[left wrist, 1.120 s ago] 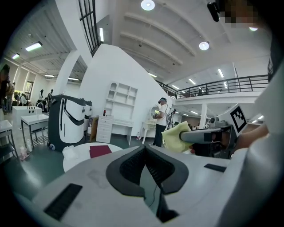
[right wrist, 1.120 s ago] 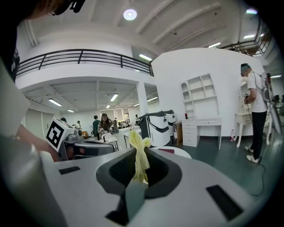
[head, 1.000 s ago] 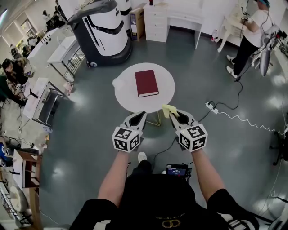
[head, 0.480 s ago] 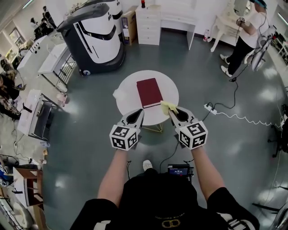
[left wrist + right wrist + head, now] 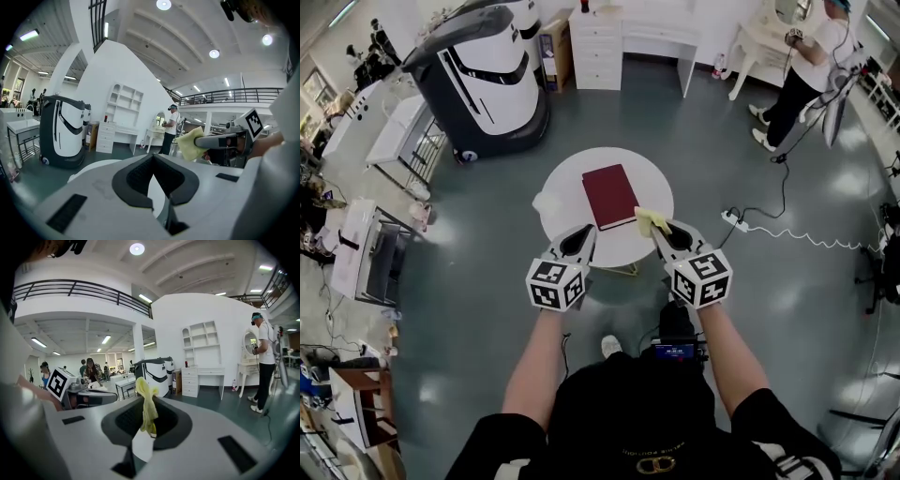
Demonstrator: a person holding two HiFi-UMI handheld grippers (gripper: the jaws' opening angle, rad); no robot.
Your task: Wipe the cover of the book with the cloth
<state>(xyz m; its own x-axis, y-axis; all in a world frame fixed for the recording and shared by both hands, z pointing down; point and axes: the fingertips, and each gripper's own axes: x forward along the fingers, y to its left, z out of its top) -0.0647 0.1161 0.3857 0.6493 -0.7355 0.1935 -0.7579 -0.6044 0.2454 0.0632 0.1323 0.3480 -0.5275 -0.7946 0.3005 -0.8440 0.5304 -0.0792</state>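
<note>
Near the book, head view: the dark red book (image 5: 610,195) lies closed and flat on the round white surface (image 5: 563,183), cover up and turned slightly askew.
Cloth, head view: the yellow cloth (image 5: 651,221) sticks out of the right claw, just beside the book's near right corner; whether it touches the book cannot be told.
Right claw, head view: the right claw (image 5: 661,228) points at the book from its near right side, tips over the rim of the surface.
Left claw, head view: the left claw (image 5: 587,230) points at the book from its near left side, tips at the rim of the surface and apart from the book.
Left claw, left gripper view: the jaws are closed together with nothing between them; the white surface shows just past the tips.
Beyond, left gripper view: the right claw reaches in from the right with the cloth bunched at its tip; a black and white machine (image 5: 63,136) stands far left and a person (image 5: 170,133) far behind.
Right claw, right gripper view: the jaws are pinched tight on the cloth, which stands up from the tips as a crumpled strip.
Beyond, right gripper view: the left claw lies level at the left, alongside.
</note>
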